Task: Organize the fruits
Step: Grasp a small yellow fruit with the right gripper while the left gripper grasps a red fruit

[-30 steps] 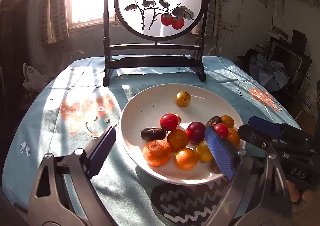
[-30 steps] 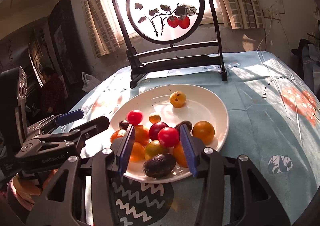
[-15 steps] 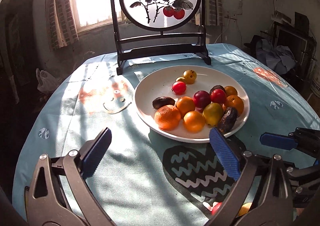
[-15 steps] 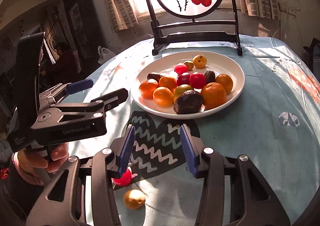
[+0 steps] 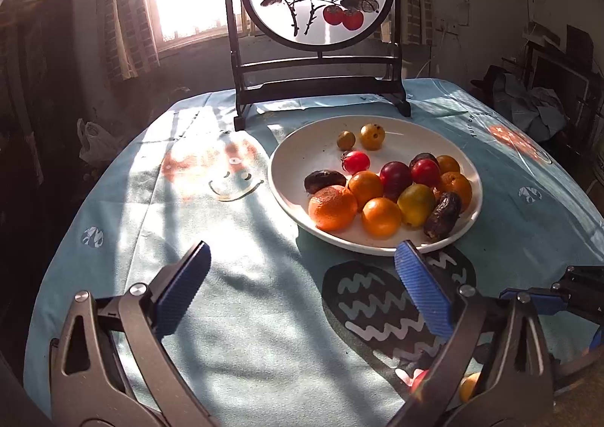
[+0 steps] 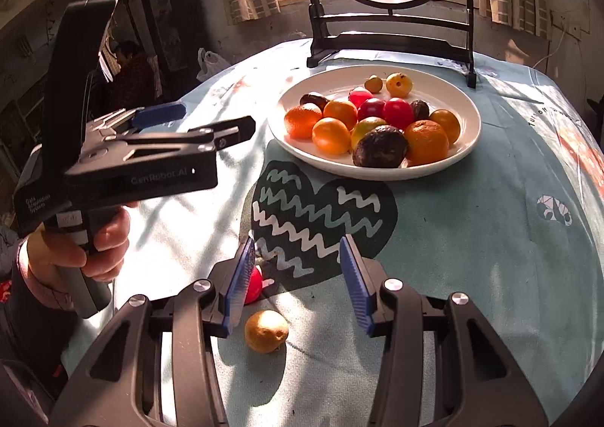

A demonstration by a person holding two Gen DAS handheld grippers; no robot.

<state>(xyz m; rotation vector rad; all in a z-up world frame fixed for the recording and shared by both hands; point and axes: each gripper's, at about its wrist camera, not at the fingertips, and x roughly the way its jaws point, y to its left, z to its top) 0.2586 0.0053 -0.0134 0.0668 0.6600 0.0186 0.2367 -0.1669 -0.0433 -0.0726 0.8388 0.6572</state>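
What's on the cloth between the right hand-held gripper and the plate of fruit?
Only the tablecloth's dark zigzag heart print lies between the right hand-held gripper and the plate; no fruit there, as the right wrist view shows.

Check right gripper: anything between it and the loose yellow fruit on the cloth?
Nothing visible. The right gripper is open, and the yellow fruit lies on the cloth below its fingers. A red fruit sits beside it, half hidden by the left finger.

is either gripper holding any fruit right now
Nothing is held. The left gripper and right gripper are both open; a red fruit and yellow fruit lie loose on the tablecloth.
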